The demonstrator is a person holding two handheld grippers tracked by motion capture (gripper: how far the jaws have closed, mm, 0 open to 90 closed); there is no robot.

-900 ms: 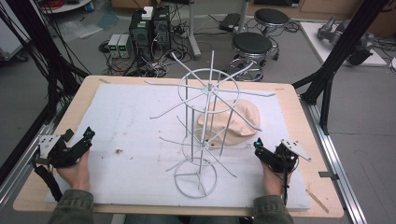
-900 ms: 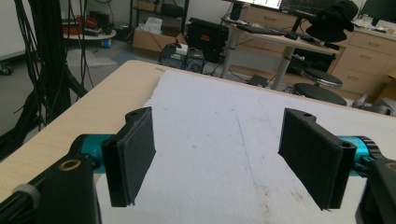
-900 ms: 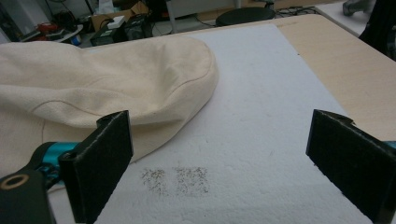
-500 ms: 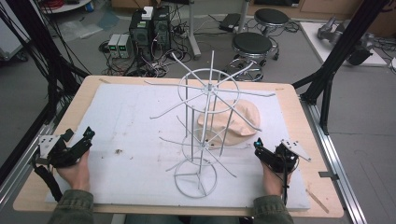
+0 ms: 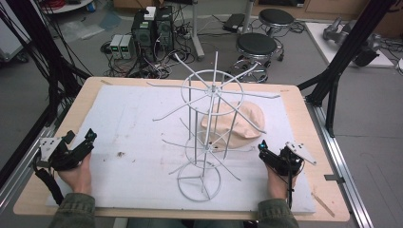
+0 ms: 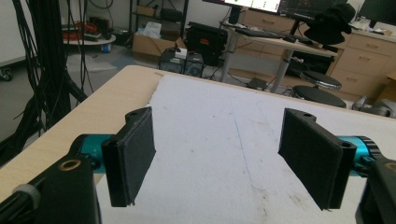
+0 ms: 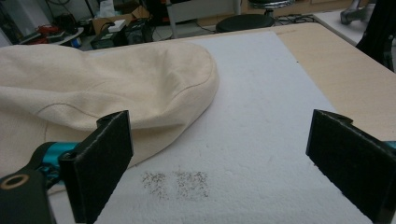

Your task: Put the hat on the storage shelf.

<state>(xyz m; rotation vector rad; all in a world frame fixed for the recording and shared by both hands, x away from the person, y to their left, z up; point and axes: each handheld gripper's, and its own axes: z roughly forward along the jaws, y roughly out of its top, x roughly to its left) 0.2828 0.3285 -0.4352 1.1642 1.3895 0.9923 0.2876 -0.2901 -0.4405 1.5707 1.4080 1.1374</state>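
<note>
A white wire rack (image 5: 209,137) is standing upright at mid-bench on a white foam sheet (image 5: 133,123), its spokes fanning outward from a central post. A cream fabric hat (image 5: 237,124) is lying flat behind it, partly screened by the wires; in the right gripper view the hat (image 7: 116,88) is running off the left edge. The bench (image 5: 304,114) is showing bare wood around the sheet. The left hand-held gripper (image 5: 78,147) is resting near the left edge, jaws spread wide over bare foam (image 6: 219,154). The right hand-held gripper (image 5: 266,154) is sitting just beside the hat, jaws spread with nothing between them (image 7: 219,163). Both forearms are cut off by the bottom edge.
</note>
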